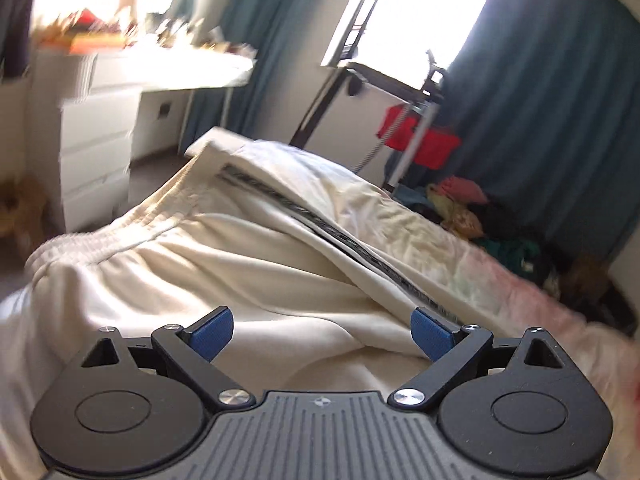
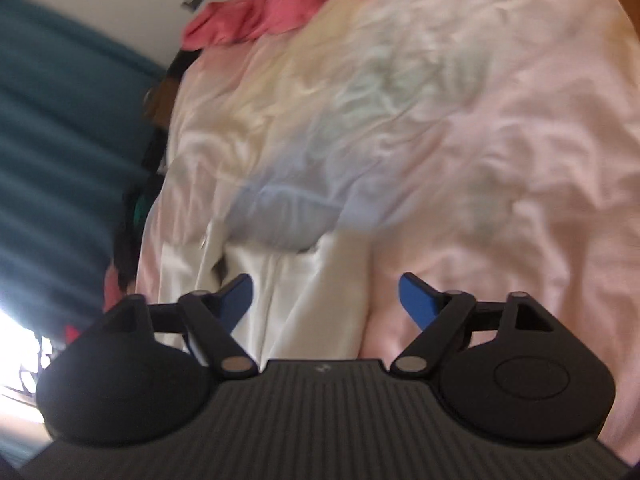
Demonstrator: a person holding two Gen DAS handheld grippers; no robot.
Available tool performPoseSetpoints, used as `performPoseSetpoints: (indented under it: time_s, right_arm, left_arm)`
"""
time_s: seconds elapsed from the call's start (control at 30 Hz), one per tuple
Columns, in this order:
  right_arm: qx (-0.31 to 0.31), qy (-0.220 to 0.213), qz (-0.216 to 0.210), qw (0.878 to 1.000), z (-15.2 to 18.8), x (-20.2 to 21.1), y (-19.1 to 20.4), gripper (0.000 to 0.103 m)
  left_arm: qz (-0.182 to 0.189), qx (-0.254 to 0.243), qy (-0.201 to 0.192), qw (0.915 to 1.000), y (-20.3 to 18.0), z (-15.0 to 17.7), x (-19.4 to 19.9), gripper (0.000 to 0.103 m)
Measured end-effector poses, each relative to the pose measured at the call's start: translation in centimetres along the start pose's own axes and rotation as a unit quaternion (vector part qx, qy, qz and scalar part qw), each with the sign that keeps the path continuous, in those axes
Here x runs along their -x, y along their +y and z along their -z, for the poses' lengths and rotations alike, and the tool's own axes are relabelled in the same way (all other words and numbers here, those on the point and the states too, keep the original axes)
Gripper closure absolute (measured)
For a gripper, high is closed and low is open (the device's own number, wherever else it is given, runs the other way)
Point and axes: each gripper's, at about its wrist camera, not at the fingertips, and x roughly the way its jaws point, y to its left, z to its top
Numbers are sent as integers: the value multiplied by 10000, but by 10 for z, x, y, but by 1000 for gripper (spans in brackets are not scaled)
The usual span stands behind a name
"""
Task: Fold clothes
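Observation:
Cream sweatpants (image 1: 192,256) with a ribbed waistband and a dark side stripe (image 1: 320,224) lie spread on the bed, legs running away from me. My left gripper (image 1: 322,334) hovers open just above the seat of the pants, nothing between its blue pads. In the right wrist view a cream end of the garment (image 2: 304,292) lies on the pale pink sheet (image 2: 500,140). My right gripper (image 2: 326,302) is open over it, holding nothing. A pink garment (image 2: 280,4) lies crumpled at the far end of the bed.
A white chest of drawers (image 1: 92,152) and cluttered desk stand at the left. Teal curtains (image 1: 540,112) hang by a bright window. A heap of coloured clothes (image 1: 480,216) lies on the floor to the right of the bed, near a rack with a red bag (image 1: 416,136).

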Motion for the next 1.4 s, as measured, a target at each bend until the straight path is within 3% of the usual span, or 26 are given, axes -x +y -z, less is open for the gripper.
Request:
performPoseSetpoints:
  time_s: [0.1,0.2,0.33,0.5,0.6,0.63,0.67,0.73,0.77,0.87,0.93,1.0,1.07,1.2,1.3,1.4]
  right_arm:
    - [-408,370,-35,9985,-6,-16,-14,32]
    - [-700,770,-176,9944,-4,-31,-20,38]
    - [-970,1353,-592,9843,1,-49,-19,38]
    - [-782,1425,-363,9860,3,-59,-14,45]
    - [-632,1390,-377,9876,-3,-68,-10,61]
    - [-573,1386,-363,9880,-5,-71,-10,75]
    - [-549,1396,-330,9881,-8,-74,-10,89]
    - [-532,1455,-353,9873,-14,-78,-12,93]
    - [-527,1427,-424,9875,-16,-76,-13,94]
    - [-276,1172,-528,9913,-22,-66,-6,95]
    - [-139,989,-598,9932,-23,-60,0,95]
    - [21,837,-649,9944,-23,-55,7,95]
    - [63,723,-723,9947,-24,-49,10,95]
    - [92,499,-928,9944,-32,-22,10,96]
    - [435,254,-1039,9933,-37,-2,21,96]
    - [683,-6,-1056,9921,-47,5,40,96]
  left_arm:
    - [-106,650,151,9977,39,-24,12,6]
    - [-447,1090,231,9928,83,-37,23,6]
    - [-665,1980,557,9763,146,-29,30,6]
    - [-758,2611,659,9601,180,-6,26,8]
    - [-414,3023,779,9491,190,4,12,11]
    - [-320,3160,798,9449,193,7,6,12]
    - [-257,3287,788,9408,196,9,-1,18]
    - [-188,3477,710,9347,202,11,-11,38]
    - [-233,3481,641,9350,203,11,-14,43]
    - [-291,3486,649,9346,206,10,-22,43]
    - [-338,3457,676,9353,207,9,-25,50]
    - [-442,3420,679,9362,206,7,-25,77]
    - [-472,3222,576,9437,200,1,-18,86]
    - [-297,2443,61,9692,169,-23,18,89]
    - [11,2102,-183,9775,144,-41,47,90]
    - [219,2046,-297,9782,124,-60,57,90]
